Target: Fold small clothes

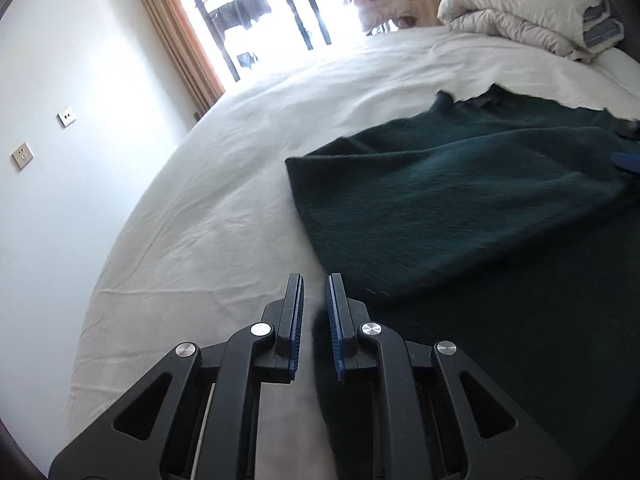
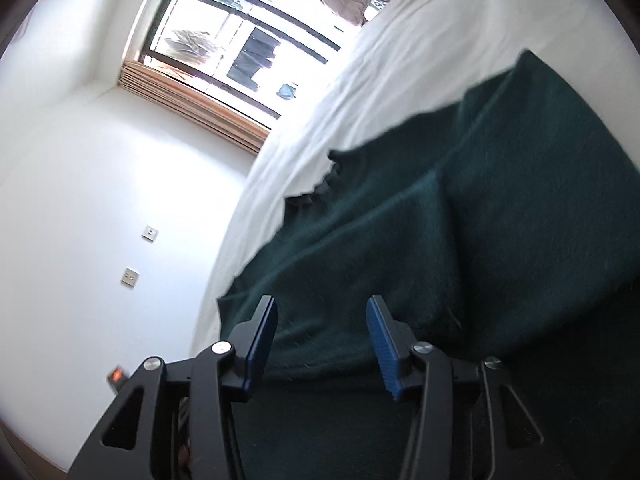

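Observation:
A dark green knitted garment (image 1: 460,208) lies on the white bed sheet (image 1: 240,184), with one layer folded over the rest. My left gripper (image 1: 314,280) hovers at the garment's near left edge, its blue pads almost together with only a narrow empty gap. In the right wrist view, my right gripper (image 2: 321,304) stands open just above the same garment (image 2: 440,240), with nothing pinched between its pads. A blue bit of the right gripper (image 1: 626,162) shows at the far right edge of the left wrist view.
A rolled cream duvet (image 1: 520,12) with a purple pillow sits at the head of the bed. A white wall with sockets (image 1: 22,155) runs along the bed's left side. A bright window with orange curtains (image 2: 192,92) is beyond the bed.

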`<act>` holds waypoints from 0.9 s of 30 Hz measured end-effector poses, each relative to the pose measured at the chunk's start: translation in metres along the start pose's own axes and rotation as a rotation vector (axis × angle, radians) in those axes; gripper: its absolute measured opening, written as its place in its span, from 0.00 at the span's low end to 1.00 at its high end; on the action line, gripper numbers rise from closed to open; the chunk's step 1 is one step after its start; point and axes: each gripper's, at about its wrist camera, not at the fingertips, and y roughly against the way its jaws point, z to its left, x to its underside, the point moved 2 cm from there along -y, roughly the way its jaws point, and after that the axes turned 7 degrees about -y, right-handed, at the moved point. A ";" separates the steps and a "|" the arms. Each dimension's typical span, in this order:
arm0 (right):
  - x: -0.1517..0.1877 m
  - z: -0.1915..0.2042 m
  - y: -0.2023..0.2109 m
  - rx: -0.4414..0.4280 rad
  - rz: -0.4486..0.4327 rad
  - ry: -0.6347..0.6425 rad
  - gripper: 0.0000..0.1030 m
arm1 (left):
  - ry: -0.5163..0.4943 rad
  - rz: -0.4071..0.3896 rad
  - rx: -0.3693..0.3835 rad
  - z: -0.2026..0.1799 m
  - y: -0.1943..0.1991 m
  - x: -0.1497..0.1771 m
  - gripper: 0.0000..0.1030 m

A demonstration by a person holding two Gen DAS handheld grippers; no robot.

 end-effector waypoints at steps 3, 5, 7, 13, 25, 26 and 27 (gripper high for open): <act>-0.016 -0.004 -0.014 0.061 0.026 -0.014 0.49 | -0.058 -0.006 -0.009 -0.021 0.008 0.003 0.13; -0.024 -0.018 -0.025 0.099 0.050 -0.026 0.30 | -0.084 0.071 0.006 -0.031 -0.016 0.012 0.13; -0.028 -0.032 -0.019 0.074 0.050 -0.051 0.12 | -0.073 0.053 0.009 -0.031 -0.022 0.010 0.13; -0.019 -0.053 0.030 0.091 -0.041 -0.091 0.12 | -0.037 0.049 0.051 -0.025 -0.020 0.011 0.13; 0.074 0.012 0.170 0.381 -0.227 0.215 0.71 | 0.053 -0.056 0.234 -0.010 0.079 0.061 0.16; 0.087 0.023 0.179 0.393 -0.246 0.259 0.74 | 0.062 -0.074 0.250 -0.011 0.092 0.069 0.28; 0.101 0.033 0.186 0.401 -0.267 0.298 0.76 | 0.068 -0.099 0.267 -0.012 0.107 0.078 0.58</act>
